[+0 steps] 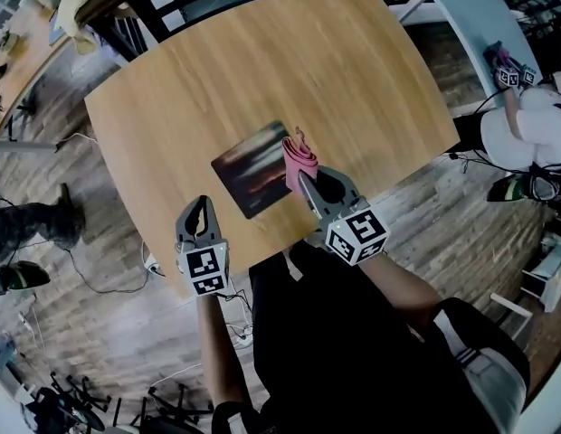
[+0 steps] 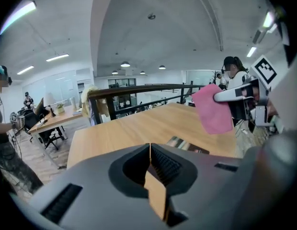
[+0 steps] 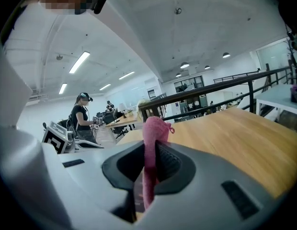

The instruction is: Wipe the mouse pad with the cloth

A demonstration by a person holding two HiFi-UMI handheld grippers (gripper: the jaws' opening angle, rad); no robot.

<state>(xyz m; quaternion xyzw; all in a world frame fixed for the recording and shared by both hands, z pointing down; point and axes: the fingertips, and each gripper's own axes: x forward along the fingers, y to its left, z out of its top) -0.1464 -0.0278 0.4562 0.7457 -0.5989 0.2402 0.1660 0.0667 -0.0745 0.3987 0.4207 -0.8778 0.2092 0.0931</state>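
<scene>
Over right edge of mouse pad (image 1: 251, 170), near worktop (image 1: 353, 70) front: pinching pink cloth (image 1: 299, 156) in right gripper (image 1: 307, 181), fingers clamping it, cloth apparently hanging clear of pad. Idling left gripper (image 1: 200, 226) beside pad's near corner, fingers closed on nothing. Suggesting: lowering until cloth is lying flat, sweeping leftward with light pressure, pinning pad with left if sliding.

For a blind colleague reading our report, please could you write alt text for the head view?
Seen from above, the right gripper holds a pink cloth at the right edge of a dark mouse pad on a wooden table. The left gripper, shut and empty, is near the table's front edge.
</scene>
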